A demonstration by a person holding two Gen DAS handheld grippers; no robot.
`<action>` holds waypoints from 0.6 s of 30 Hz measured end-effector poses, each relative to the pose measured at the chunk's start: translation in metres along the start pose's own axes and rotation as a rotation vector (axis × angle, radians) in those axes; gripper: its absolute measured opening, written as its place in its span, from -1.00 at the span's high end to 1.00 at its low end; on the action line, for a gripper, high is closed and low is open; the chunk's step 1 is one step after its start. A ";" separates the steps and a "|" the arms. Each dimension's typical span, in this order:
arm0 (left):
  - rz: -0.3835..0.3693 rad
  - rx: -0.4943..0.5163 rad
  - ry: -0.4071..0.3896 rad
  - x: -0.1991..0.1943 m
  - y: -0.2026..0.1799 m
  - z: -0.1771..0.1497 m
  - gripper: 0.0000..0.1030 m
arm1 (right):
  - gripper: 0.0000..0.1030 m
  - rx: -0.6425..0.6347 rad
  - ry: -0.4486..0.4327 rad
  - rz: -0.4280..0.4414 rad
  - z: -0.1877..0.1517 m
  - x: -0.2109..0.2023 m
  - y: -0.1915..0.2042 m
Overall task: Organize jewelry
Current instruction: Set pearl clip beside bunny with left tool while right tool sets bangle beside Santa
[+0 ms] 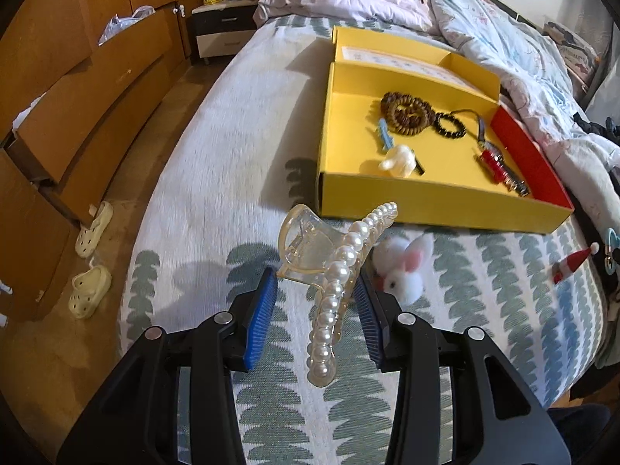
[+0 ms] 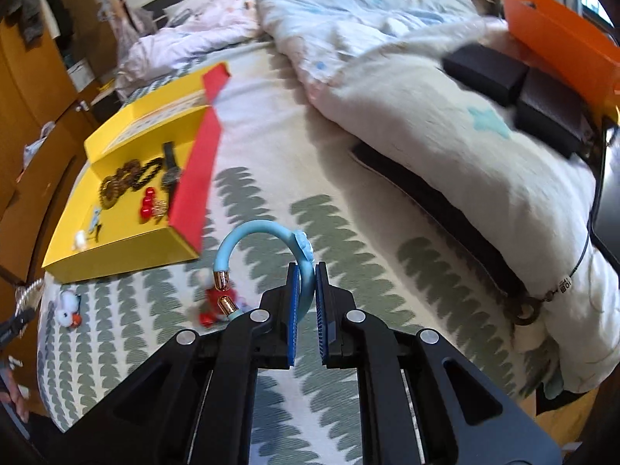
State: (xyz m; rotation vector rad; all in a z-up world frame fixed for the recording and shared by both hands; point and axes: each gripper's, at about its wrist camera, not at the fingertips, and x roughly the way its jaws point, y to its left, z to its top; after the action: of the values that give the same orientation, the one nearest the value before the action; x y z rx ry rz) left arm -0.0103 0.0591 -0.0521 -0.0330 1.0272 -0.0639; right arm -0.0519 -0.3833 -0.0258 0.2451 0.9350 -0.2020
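A person holds a gripper in each hand above a bed covered in a white sheet (image 1: 217,178) printed with rows of grey-green scalloped leaf shapes.

The left gripper (image 1: 316,290) has its blue ribbed pads partly closed on a large hair claw clip (image 1: 329,271). The clip is clear, pale yellowish plastic, with a curved row of round white pearl beads running along its top edge. It hangs above the sheet, just in front of an open yellow box (image 1: 387,197).

The right gripper (image 2: 306,286) has its fingers nearly together, clamped on a light blue bangle (image 2: 267,248). The bangle is an open ring with a small blue flower-like ornament near the grip and two shiny copper-coloured end caps at its gap. It hangs above the sheet, to the right of the box.

The shallow box lies on the bed with a red right wall (image 1: 531,159). Inside it lie brown wooden prayer beads (image 1: 407,112), a black bead bracelet (image 1: 451,126), a blue hair clip (image 1: 385,135), a cream bow-shaped clip (image 1: 399,162) and a red beaded charm (image 1: 494,164). A printed card in the rear compartment is too blurred to read.

On the sheet beside the box lie a white fluffy rabbit clip (image 1: 403,267) and a small red-and-white Santa-hat clip (image 1: 573,263). Rumpled pastel quilts (image 1: 484,23) are heaped beyond.
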 end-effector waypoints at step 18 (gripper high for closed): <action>-0.004 -0.028 0.129 0.046 0.004 -0.009 0.19 | 0.82 -0.012 0.181 -0.078 -0.011 0.065 0.004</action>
State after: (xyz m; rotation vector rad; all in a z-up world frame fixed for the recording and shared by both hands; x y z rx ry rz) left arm 0.0058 0.0601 -0.0959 -0.0569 1.1568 -0.0562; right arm -0.0211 -0.3801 -0.0844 0.2184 1.1261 -0.2493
